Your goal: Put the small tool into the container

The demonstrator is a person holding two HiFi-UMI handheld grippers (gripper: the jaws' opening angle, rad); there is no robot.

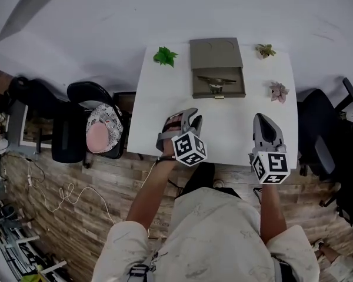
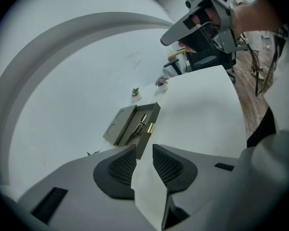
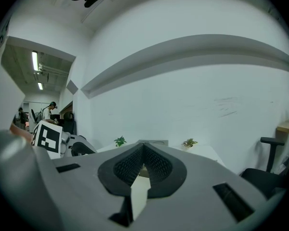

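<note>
Abutting a white wall (image 1: 165, 10), the table (image 1: 165, 110) stands on wood flooring (image 1: 59, 234).

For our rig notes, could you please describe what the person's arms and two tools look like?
The left tool and right tool are grey plastic shells with dark, mesh-textured pads, each carrying a white cube with black square markers. The person wears a pale short-sleeved top.

Grey left tongs (image 1: 187, 118), right tongs (image 1: 261, 118); black-white marker cubes (image 1: 189, 148); pale short-sleeved shirt (image 1: 217, 239)
</note>
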